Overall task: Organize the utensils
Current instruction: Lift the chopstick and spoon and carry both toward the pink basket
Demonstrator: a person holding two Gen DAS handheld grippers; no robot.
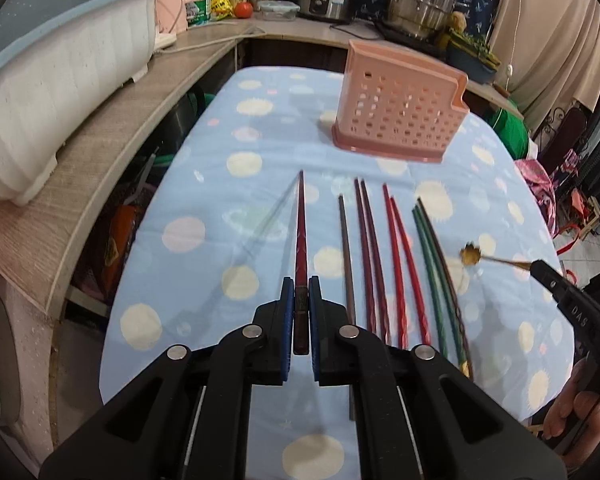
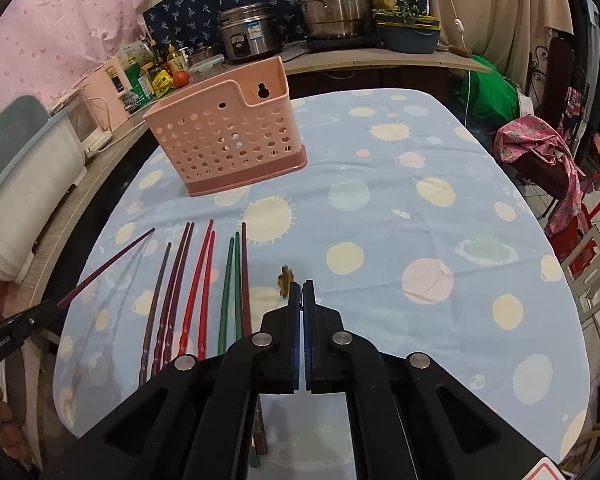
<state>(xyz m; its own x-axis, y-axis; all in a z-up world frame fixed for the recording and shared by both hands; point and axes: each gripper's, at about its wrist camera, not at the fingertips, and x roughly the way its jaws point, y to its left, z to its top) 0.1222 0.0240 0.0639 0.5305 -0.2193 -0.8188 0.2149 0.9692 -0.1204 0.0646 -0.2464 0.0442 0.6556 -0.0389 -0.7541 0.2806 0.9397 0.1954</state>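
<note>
gold utensil (image 1: 470,255): head blurred | handle hidden between right fingers (image 2: 296,300) | chopsticks (image 2: 188,288): near ends hidden

The table cover (image 1: 260,152) is soft matt cloth, pale blue with printed dots, and the pink utensil holder (image 1: 400,112) on it is smooth perforated plastic with a dull sheen. The chopsticks (image 1: 396,260) look like glossy lacquered sticks in dark red, purple, red and green, some with twisted grips. Behind, the 2 stacked steamer pots (image 2: 332,4) and the rice cooker (image 2: 250,32) are shiny brushed metal, and the counter (image 1: 72,184) has a matt wood-grain surface.
</note>
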